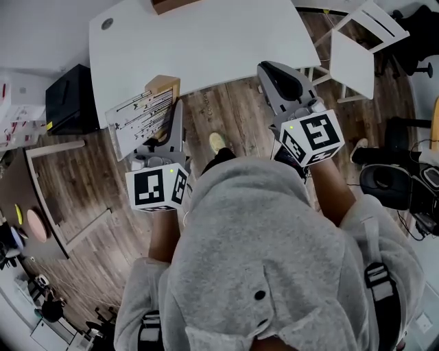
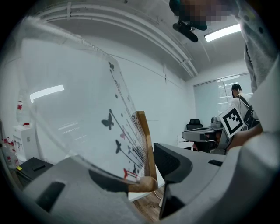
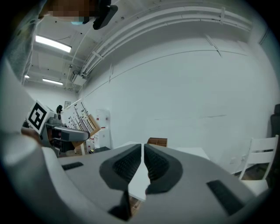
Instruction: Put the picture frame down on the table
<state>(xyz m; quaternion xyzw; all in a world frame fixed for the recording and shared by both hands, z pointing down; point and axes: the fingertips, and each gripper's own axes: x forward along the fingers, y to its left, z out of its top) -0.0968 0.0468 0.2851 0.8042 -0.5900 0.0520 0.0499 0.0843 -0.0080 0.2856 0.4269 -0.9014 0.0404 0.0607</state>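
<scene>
Clamping the lower corner of the picture frame (image 1: 140, 118), the left gripper (image 1: 170, 122) is holding it tilted in the air above the wooden floor (image 1: 233, 116), just short of the near edge of the white tabletop (image 1: 206, 41). The right gripper (image 1: 273, 74) is hovering beside it with its jaws all but together and nothing between them. A brown box (image 1: 171, 5) is sitting at the far edge of the tabletop, and what it holds cannot be made out. The left gripper view is showing what the head view is not: butterflies and thin stems printed on the frame's face, its wooden edge (image 2: 144, 144) pinched between the pads, and another person (image 2: 238, 92) standing by a far window. A white chair (image 1: 357, 48) is standing right of the tabletop and a black cabinet (image 1: 68, 99) left of it. The grey hooded top (image 1: 274, 260) is blocking the lower half of the head view.
</scene>
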